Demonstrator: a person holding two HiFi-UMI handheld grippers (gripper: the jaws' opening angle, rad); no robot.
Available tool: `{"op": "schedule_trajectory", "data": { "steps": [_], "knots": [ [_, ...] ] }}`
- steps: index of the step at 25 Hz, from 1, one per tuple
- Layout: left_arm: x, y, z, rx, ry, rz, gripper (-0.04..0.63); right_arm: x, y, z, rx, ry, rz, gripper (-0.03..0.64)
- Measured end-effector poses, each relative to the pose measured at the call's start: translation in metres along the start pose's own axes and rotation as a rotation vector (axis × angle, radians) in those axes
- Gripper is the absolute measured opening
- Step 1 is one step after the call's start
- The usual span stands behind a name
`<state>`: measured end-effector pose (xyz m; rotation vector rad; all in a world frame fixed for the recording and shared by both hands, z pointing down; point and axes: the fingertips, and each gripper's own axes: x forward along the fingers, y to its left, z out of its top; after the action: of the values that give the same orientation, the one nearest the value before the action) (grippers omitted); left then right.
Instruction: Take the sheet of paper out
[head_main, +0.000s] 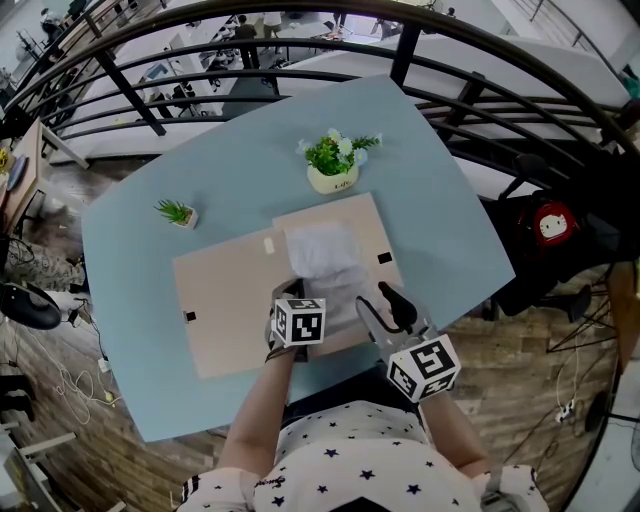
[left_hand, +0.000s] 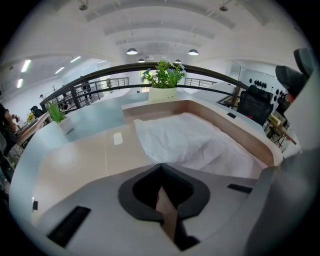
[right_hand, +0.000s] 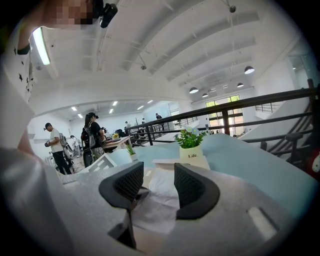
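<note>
At the near edge of the open box:

- Your left hand-held gripper (left_hand: 160, 169): jaws fully together, tips at the near corner of the sheet of paper (left_hand: 195, 142). It reads as a pinch on that thin edge, and an edge grip should let you peel the sheet up without bunching it.
- Your right hand-held gripper (right_hand: 159, 187): jaws wide apart with nothing between the pads. It hovers just beside the left one, over the box's near right side. It looks placed to steady the box or take a second corner.
- The sheet of paper: white and wrinkled, lying inside the walled half of the cardboard box (head_main: 340, 205), not yet lifted.
- The lid flap (head_main: 225, 300): laid flat to the left, so access from above is free.
- The desk (head_main: 430, 200): pale blue, carrying the box.
- The potted plant (head_main: 335, 160) and small plant (head_main: 178, 213): beyond the box, away from your pull.
</note>
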<state>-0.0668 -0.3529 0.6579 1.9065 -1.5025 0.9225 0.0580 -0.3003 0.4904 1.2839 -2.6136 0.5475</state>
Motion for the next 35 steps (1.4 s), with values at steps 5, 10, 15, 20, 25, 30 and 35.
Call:
{"op": "schedule_trajectory", "data": {
  "steps": [5,10,15,20,25,30,35],
  "knots": [
    [0.005,0.003,0.001,-0.025,-0.011,-0.008,0.002,0.004,-0.001,0.001,-0.003,-0.007,0.003,0.175],
    [0.002,0.008,0.010,-0.053,-0.061,-0.015,0.000,0.011,-0.007,0.005,-0.013,-0.022,0.005,0.175],
    [-0.007,0.013,0.030,-0.073,-0.134,-0.019,0.000,0.019,-0.009,0.009,-0.028,-0.036,0.021,0.175],
    [-0.015,0.017,0.045,-0.078,-0.187,-0.013,0.000,0.026,-0.012,0.011,-0.032,-0.047,0.028,0.175],
    [-0.020,0.023,0.055,-0.087,-0.228,-0.005,0.000,0.034,-0.014,0.014,-0.039,-0.059,0.036,0.175],
    [-0.024,0.026,0.064,-0.099,-0.262,-0.007,0.000,0.039,-0.016,0.016,-0.049,-0.066,0.037,0.175],
    [-0.035,0.030,0.076,-0.105,-0.309,-0.008,0.000,0.043,-0.017,0.019,-0.055,-0.072,0.038,0.175]
  ]
}}
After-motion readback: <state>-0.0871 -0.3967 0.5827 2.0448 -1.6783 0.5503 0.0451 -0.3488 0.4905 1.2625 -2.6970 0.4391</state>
